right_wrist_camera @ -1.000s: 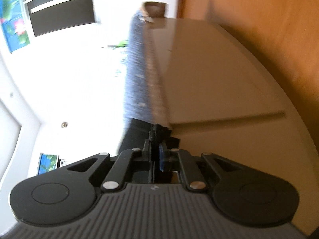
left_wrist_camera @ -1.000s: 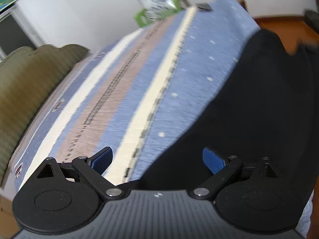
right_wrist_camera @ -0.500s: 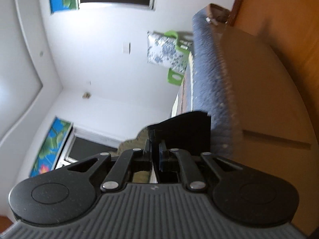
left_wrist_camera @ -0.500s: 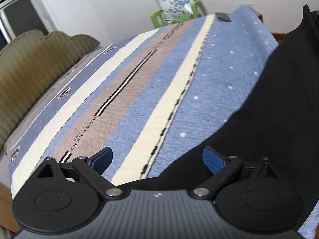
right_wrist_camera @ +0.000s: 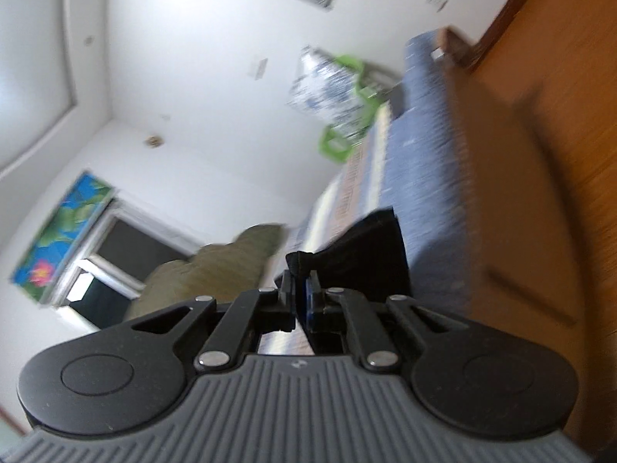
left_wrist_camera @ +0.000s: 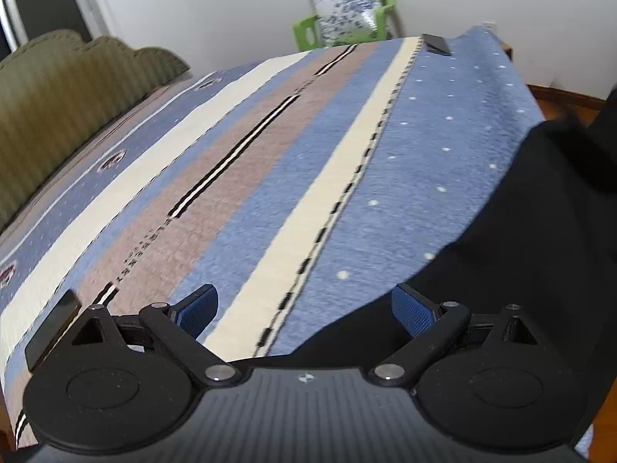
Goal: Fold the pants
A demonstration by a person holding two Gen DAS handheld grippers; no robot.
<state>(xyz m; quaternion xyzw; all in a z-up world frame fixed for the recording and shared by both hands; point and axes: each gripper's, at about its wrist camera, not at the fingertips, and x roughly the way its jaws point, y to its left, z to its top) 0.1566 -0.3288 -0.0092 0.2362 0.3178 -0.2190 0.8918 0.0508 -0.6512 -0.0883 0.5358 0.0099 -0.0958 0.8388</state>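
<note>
Black pants point(left_wrist_camera: 540, 231) on striped blanket point(left_wrist_camera: 270, 173) | left claw point(left_wrist_camera: 304, 308) spread | right claw point(right_wrist_camera: 300, 301) pinching, seemingly, pants edge.

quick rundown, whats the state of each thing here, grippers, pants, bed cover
left gripper: open, empty, low over the cover
right gripper: shut on an edge of the black pants
black pants: pinched edge lifted, the rest draped on the bed's near side, not folded flat
striped bed cover: spread flat, partly covered by the pants
patterned cushion: propped upright on the green chair
</note>
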